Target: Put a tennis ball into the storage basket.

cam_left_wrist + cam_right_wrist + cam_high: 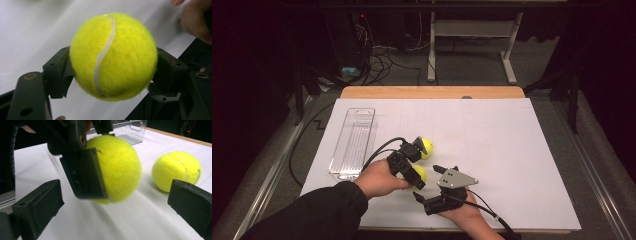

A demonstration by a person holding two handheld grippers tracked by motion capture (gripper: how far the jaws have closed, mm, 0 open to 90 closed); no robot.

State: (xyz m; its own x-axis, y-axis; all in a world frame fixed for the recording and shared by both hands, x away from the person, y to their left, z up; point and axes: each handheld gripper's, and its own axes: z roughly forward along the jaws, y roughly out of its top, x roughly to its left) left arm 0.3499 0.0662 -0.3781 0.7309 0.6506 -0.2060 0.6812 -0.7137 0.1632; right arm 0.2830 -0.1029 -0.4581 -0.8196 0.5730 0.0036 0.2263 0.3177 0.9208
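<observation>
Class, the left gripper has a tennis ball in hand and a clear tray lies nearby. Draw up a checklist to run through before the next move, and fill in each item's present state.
1. Held tennis ball sits squarely between the left gripper fingers, one on each side: ok.
2. Ball lifted off the white sheet: cannot tell.
3. Clear tray has room to take a ball: ok, nothing lies in it.
4. Right gripper open and holding nothing: ok.
5. Right gripper out of the carrying path: not ok, it sits close by the held ball.
6. Second tennis ball lies on the sheet, apart from both grippers: ok.
</observation>
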